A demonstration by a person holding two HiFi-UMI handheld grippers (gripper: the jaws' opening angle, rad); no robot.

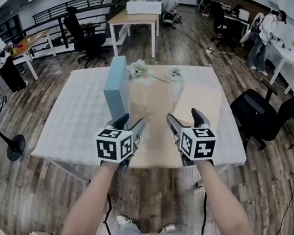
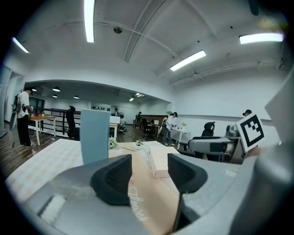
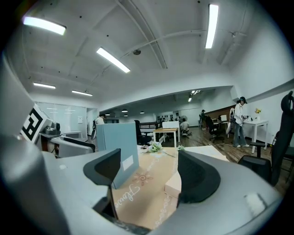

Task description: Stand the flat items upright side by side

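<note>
Head view looks down on a table (image 1: 64,128) in the middle of the frame, covered by a pale checked cloth with a tan runner (image 1: 155,118) lettered in script along its centre. A flat blue box (image 1: 117,86) stands upright on its edge on the runner, just above the frame's centre. To its lower right, well apart from it, a flat beige box (image 1: 199,102) lies on its broad face. Both boxes are closed, so what they hold is hidden. A sprig of artificial flowers (image 1: 138,68) lies at the far edge of the table, above the blue box. The left gripper (image 1: 130,126) and the right gripper (image 1: 186,119) are held side by side over the near edge of the table, at the lower middle of the frame. In the left gripper view the jaws stand spread with nothing clamped; only the runner shows between them, with the beige box beyond and the blue box to the upper left. The right gripper view likewise shows its jaws wide apart and empty, the blue box behind the left jaw and the beige box beside the right one.
</note>
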